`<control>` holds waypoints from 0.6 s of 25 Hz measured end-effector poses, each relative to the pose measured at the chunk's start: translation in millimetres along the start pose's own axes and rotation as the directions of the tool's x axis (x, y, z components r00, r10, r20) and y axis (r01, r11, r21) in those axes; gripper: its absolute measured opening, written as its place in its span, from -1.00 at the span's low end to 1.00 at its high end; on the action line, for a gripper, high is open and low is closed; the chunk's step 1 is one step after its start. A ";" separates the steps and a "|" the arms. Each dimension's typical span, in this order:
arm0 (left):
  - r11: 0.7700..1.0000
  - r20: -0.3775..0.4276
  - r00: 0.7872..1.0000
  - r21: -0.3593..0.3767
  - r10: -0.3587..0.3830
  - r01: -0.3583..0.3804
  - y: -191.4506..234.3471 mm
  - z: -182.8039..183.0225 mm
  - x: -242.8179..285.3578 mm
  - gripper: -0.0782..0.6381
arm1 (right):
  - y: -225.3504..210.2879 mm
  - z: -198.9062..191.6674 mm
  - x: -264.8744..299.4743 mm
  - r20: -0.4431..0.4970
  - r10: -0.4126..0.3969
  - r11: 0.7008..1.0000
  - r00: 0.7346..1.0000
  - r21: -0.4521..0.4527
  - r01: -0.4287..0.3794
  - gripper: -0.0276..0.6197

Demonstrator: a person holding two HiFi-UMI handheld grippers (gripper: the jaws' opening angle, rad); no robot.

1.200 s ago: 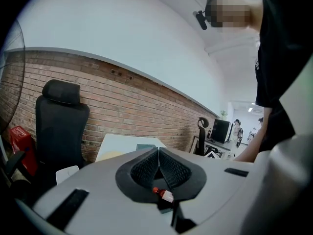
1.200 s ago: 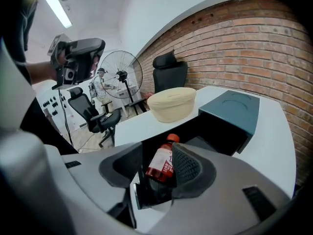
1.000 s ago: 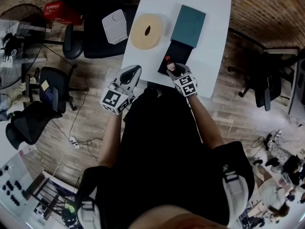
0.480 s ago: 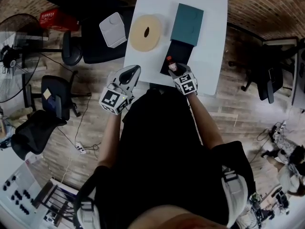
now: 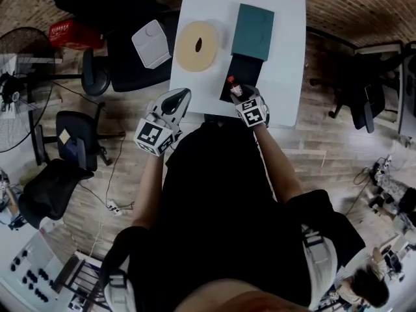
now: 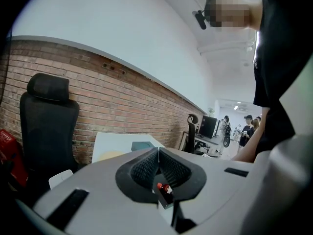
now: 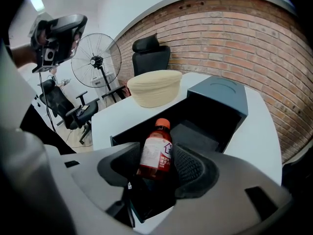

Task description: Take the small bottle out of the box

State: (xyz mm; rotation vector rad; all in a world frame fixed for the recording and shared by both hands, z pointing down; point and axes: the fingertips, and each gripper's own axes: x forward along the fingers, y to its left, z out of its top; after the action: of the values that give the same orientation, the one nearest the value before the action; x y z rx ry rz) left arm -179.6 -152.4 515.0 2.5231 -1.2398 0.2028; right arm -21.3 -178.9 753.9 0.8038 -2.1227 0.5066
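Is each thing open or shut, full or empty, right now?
box: open, small bottle inside
teal lid: off, at the box's far end
small bottle: cap on, not yet lifted out
right gripper: open, jaws just been opening, bottle between them
left gripper: shut, empty

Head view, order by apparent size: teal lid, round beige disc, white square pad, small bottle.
1. teal lid, barely ahead.
2. round beige disc, nearly alike.
3. white square pad; it lies off the table, likely farther from the camera, so unsure.
4. small bottle, clearly smallest.
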 end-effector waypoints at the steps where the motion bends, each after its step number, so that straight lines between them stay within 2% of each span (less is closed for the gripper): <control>1: 1.000 0.000 1.000 0.000 -0.004 0.004 1.1 -0.1 -0.7 -0.72 | 0.0 -0.2 0.4 -0.007 -0.007 1.000 1.000 0.001 0.007 -0.24; 7: 1.000 0.005 1.000 -0.003 -0.023 0.023 14.2 -0.7 -4.1 -0.72 | -1.9 7.7 2.1 -0.008 -0.062 0.998 0.998 0.019 0.062 -0.25; 15: 0.998 -0.002 0.998 -0.005 -0.061 0.061 24.3 -1.0 2.4 -0.72 | -1.7 4.3 13.5 -0.086 -0.078 0.997 0.993 -0.011 0.077 -0.23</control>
State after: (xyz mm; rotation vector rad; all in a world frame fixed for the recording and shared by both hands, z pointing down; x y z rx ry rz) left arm -197.4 -167.7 522.0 2.5513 -1.1597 0.1884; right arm -29.0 -187.6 762.1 0.8423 -2.0052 0.4836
